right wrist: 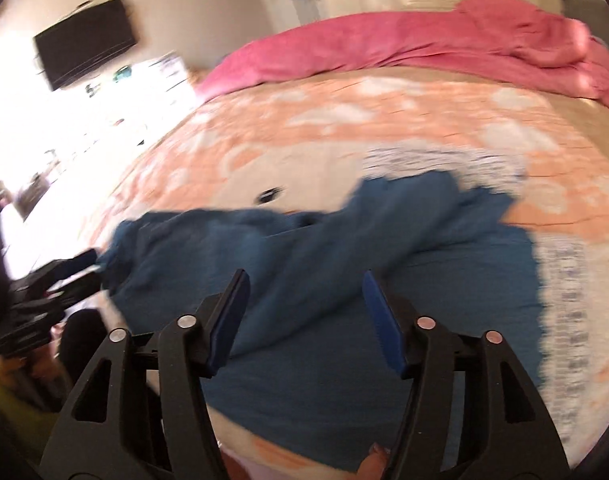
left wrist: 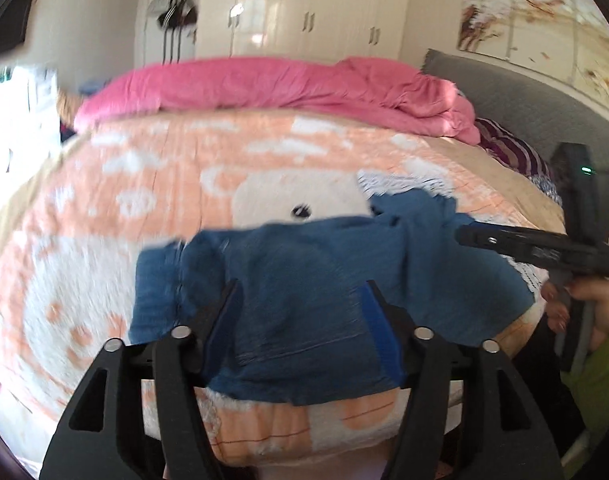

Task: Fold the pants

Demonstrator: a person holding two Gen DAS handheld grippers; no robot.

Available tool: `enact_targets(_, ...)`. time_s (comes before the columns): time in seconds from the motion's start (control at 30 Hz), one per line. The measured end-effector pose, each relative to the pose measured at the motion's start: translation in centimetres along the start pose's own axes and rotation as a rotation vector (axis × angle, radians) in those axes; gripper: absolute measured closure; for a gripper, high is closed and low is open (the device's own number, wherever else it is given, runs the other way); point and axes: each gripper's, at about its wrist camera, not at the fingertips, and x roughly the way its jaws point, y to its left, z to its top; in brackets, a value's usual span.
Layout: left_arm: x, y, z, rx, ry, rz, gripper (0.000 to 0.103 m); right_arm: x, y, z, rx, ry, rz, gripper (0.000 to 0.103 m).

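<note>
Blue pants (left wrist: 304, 280) lie bunched on the bed's peach blanket (left wrist: 104, 208), centre frame.
Left tongs (left wrist: 302, 304) and right tongs (right wrist: 306, 300) both stand apart above the cloth, gripping nothing; pink quilt (left wrist: 264, 84) at upper frame.

surface: bed (left wrist: 516, 168), tan sheet showing at its right edge
cover: peach-and-white plush blanket (left wrist: 104, 208) spread flat over most of the top
on blanket: blue pants (left wrist: 304, 280), loosely folded and rumpled, near front edge
far side: pink duvet (left wrist: 288, 88) bunched in a long ridge
right, by headboard: striped purple pillow (left wrist: 512, 148)
</note>
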Motion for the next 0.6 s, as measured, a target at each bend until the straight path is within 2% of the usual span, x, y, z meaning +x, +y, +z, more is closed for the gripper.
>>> enact_targets(0.1,1.2,-2.4,0.7,0.041,0.034,-0.058,0.04,-0.2,-1.9,0.1,0.029,-0.008,-0.024,0.048)
enact_targets(0.3,7.8,-5.4,1.4,0.051,0.219,-0.233,0.043,0.0,-2.7,2.2,-0.015,0.001,-0.069,0.042)
enact_targets(0.33,8.8,-5.5,1.4,0.039,0.243,-0.255,0.046,0.1,-2.7,2.8,-0.035,0.004,-0.077,0.042)
enact_targets(0.37,10.0,-5.7,1.5,0.035,0.262,-0.261,0.054,0.3,-2.7,3.2,-0.051,0.01,-0.085,0.042)
enact_targets(0.5,12.5,-5.9,0.4,-0.007,0.276,-0.299,0.068,2.6,-2.1,5.7,-0.128,0.05,-0.128,0.038)
enact_targets(0.53,13.0,-5.8,0.0,-0.028,0.28,-0.319,0.077,3.6,-1.9,6.5,-0.139,0.064,-0.14,0.038)
enact_targets(0.6,13.1,-6.3,-0.6,-0.008,0.248,-0.335,0.082,5.8,-1.5,7.7,-0.164,0.1,-0.15,0.038)
